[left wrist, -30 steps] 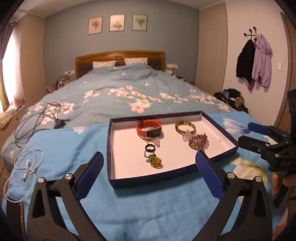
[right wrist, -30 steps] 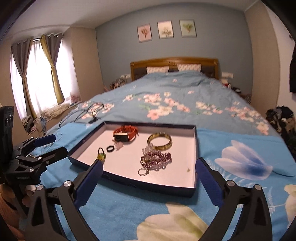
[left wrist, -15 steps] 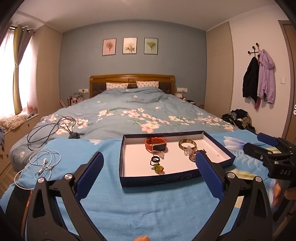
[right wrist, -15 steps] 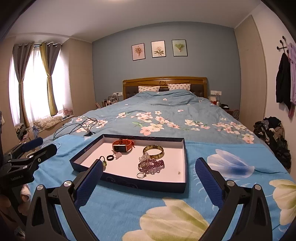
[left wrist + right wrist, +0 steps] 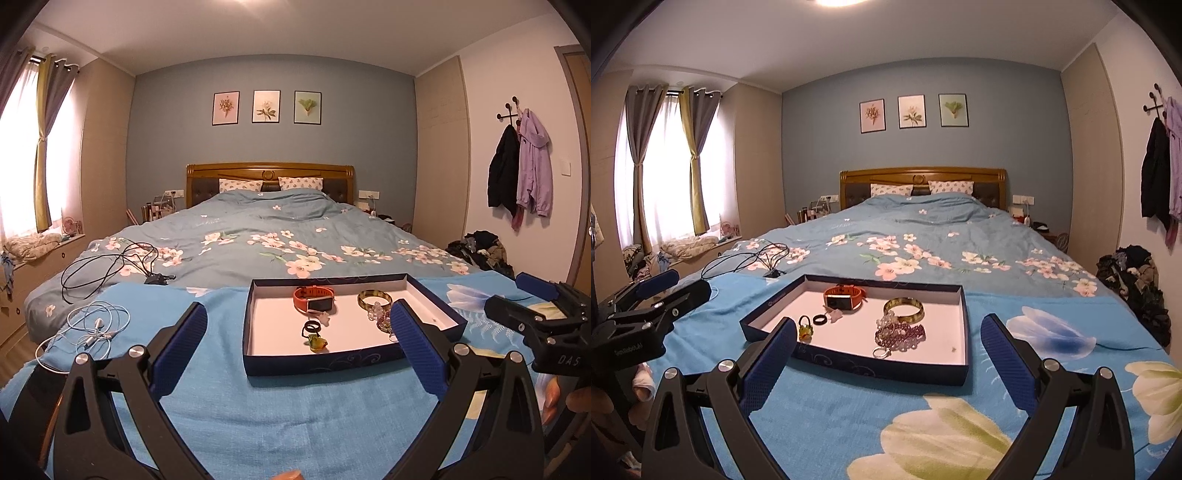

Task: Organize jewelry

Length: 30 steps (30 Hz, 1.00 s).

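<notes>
Both claws are held wide open w/ nothing gripped: left claw [image 5: 295, 343], right claw [image 5: 886, 354], each raised over the blue blanket [image 5: 295, 413] at the foot edge of the bed [image 5: 923, 229]. A navy tray [image 5: 879, 365] is set on the blanket. Inside it: orange watch [image 5: 845, 296] near the far edge, gold bangle [image 5: 904, 309] beside it, purple bead bracelet [image 5: 899, 334], black ring [image 5: 820, 319] & green-yellow charm [image 5: 805, 330] towards the left edge. White earphones [image 5: 96, 326] lie at the bed's left edge.
</notes>
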Available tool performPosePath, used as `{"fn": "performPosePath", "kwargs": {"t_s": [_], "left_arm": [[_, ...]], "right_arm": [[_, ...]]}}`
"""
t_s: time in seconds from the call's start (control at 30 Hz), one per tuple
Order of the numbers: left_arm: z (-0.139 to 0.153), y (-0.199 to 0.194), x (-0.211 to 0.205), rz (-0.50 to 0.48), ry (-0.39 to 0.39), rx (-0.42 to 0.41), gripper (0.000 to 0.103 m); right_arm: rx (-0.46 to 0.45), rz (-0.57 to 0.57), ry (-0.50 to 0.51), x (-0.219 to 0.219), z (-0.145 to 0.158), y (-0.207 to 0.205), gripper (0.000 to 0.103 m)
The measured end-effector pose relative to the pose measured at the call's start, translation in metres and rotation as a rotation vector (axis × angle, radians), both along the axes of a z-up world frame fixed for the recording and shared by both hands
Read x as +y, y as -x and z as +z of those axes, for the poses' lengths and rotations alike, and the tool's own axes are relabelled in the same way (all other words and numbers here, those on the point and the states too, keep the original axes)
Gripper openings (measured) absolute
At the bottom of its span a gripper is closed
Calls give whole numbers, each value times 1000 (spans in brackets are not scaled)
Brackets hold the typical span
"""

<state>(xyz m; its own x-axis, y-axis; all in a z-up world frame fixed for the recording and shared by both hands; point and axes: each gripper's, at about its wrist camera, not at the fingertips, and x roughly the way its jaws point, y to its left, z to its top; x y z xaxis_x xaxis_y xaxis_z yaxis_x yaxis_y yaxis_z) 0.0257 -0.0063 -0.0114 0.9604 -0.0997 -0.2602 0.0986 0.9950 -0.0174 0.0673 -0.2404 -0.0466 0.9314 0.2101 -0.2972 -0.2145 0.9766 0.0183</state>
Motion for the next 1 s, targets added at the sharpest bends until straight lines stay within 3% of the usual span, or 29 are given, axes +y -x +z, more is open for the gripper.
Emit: {"fn": "performPosePath", "kwargs": {"t_s": [1.0], "left_arm": [[1,8,-4,30,-16,-34,98]], "right_arm": [[-11,-9,-16,0,0,5,96]]}}
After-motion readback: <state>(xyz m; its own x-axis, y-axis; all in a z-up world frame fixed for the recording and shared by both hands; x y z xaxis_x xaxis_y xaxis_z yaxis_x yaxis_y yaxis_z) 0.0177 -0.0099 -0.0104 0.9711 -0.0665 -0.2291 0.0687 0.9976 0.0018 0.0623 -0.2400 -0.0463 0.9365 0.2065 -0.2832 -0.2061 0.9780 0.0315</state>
